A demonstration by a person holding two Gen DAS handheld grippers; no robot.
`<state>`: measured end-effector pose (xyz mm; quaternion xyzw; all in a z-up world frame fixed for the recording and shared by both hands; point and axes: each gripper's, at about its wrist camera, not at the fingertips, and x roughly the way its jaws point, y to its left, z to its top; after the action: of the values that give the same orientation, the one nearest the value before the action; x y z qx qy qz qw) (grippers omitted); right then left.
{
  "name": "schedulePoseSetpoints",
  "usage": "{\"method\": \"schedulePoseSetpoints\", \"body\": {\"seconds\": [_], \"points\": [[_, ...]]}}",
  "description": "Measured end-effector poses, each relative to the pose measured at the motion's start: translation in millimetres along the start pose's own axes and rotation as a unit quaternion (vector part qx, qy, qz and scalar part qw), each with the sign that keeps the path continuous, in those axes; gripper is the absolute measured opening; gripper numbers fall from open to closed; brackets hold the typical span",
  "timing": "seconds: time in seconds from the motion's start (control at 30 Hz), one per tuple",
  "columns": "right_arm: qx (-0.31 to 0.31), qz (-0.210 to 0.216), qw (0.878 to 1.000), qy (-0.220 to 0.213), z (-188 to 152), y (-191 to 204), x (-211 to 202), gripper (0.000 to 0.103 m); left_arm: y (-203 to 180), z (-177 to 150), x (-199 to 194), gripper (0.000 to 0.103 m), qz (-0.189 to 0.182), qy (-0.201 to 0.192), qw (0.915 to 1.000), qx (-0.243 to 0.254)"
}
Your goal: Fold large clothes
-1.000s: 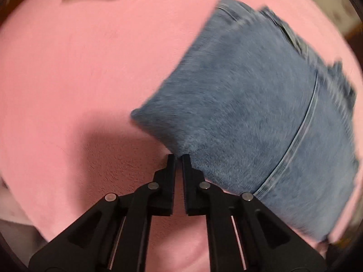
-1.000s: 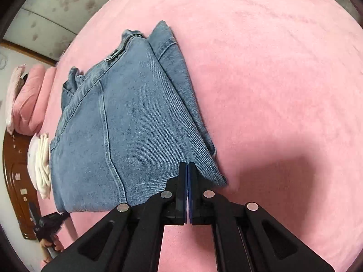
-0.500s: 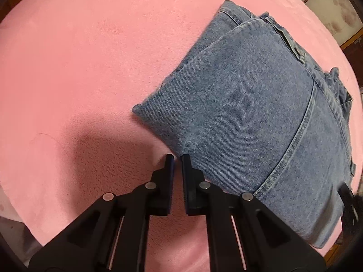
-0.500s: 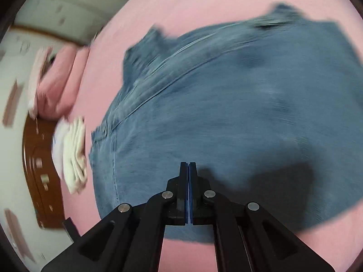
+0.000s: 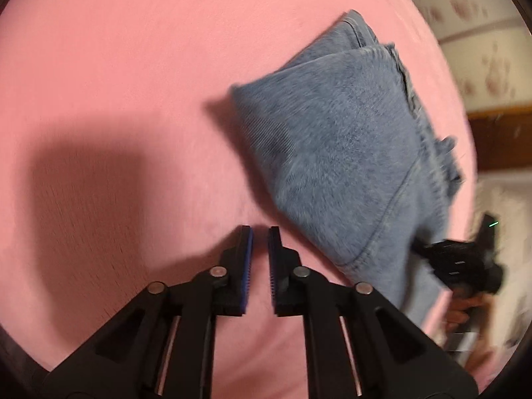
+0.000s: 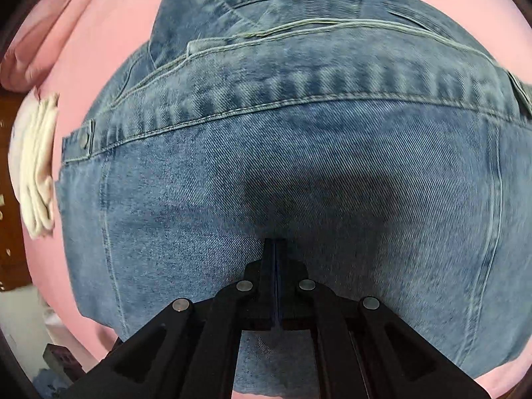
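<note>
Folded blue jeans (image 5: 345, 153) lie on the pink bed cover (image 5: 133, 66). In the left wrist view my left gripper (image 5: 260, 232) hovers over the pink cover just left of the jeans' near edge, its jaws a small gap apart and holding nothing. In the right wrist view the jeans (image 6: 299, 173) fill the frame, waistband at the top. My right gripper (image 6: 275, 242) is shut with its tips pressed down on the top of the folded denim, nothing between the pads. The right gripper also shows at the right edge of the left wrist view (image 5: 462, 266).
A folded white cloth (image 6: 36, 166) lies on the bed at the left edge of the right wrist view, next to a pink pillow (image 6: 50, 33). Dark wooden furniture (image 6: 10, 232) and patterned wall (image 5: 482, 16) border the bed.
My left gripper has drawn back left off the jeans' edge and its jaws have opened slightly. My right gripper has moved from the jeans' corner onto the middle of the folded pile.
</note>
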<state>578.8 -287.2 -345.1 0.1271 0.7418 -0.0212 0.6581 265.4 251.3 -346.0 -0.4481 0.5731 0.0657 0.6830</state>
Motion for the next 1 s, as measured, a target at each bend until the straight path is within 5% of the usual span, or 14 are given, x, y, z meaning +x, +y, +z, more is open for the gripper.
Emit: {"method": "schedulePoseSetpoints", "body": {"seconds": [0.1,0.2,0.43,1.0], "points": [[-0.003,0.005,1.000,0.005,16,13,6,0.000,12,-5,-5,0.048,-0.061,-0.005,0.9975,-0.035],[-0.011,0.008,1.000,0.005,16,5,1,0.000,4,1,-5,0.063,-0.079,-0.023,0.9963,-0.026],[-0.024,-0.024,0.999,-0.008,30,35,22,0.000,-32,18,-1,0.067,-0.035,-0.049,0.9979,0.024],[-0.066,-0.087,0.994,-0.033,17,104,42,0.002,-45,62,42,0.074,-0.046,-0.087,0.9933,-0.060]]}}
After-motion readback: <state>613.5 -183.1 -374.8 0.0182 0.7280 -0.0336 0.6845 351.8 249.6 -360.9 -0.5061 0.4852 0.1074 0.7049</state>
